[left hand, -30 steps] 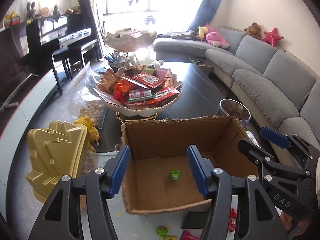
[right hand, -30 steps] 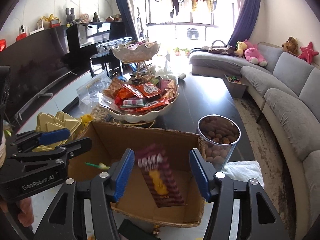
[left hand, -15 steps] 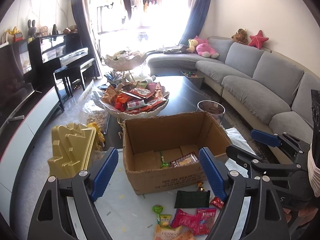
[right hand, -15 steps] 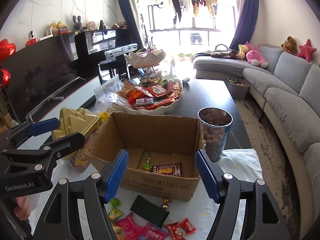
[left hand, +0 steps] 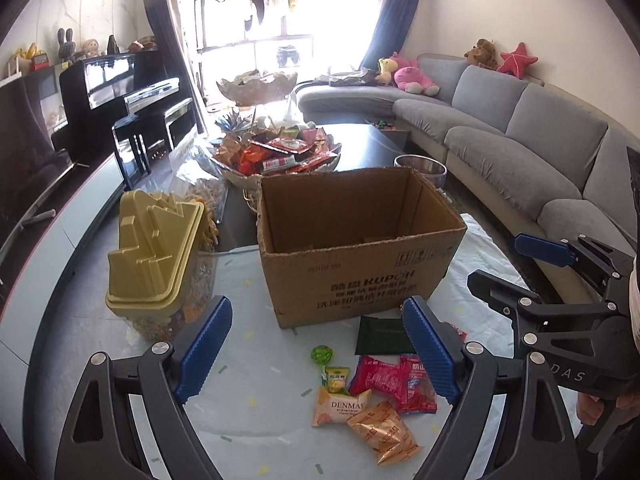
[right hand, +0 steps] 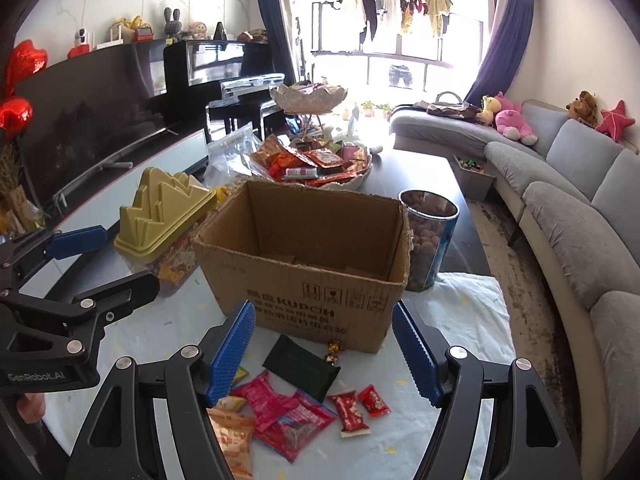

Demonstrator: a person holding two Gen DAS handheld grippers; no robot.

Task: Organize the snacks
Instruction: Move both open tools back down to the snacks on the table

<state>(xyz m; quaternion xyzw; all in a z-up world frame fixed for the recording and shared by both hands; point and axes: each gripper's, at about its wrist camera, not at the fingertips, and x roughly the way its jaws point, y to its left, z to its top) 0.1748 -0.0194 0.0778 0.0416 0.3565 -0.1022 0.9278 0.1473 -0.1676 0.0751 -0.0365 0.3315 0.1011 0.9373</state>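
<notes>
Brown cardboard box (left hand: 362,240), dark print on its front. In front of box: dark green flat packet (right hand: 302,370), two pink-red packets (left hand: 394,380), small red candies (right hand: 360,404), orange-gold foil packet (left hand: 382,432), peach packet (left hand: 340,404) with white label, green lollipop (left hand: 321,354). Left of box: mustard-yellow lid (left hand: 154,248). Under box: pale cloth (left hand: 256,396) with small yellow-green flecks. Gripper pads (right hand: 231,354) blue, ribbed; frames black. Right of box: grey sofa (right hand: 576,216), pink plush (right hand: 514,120), red star (right hand: 614,122).

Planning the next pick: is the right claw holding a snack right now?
No, the right claw is open and empty above the dark green packet.
</notes>
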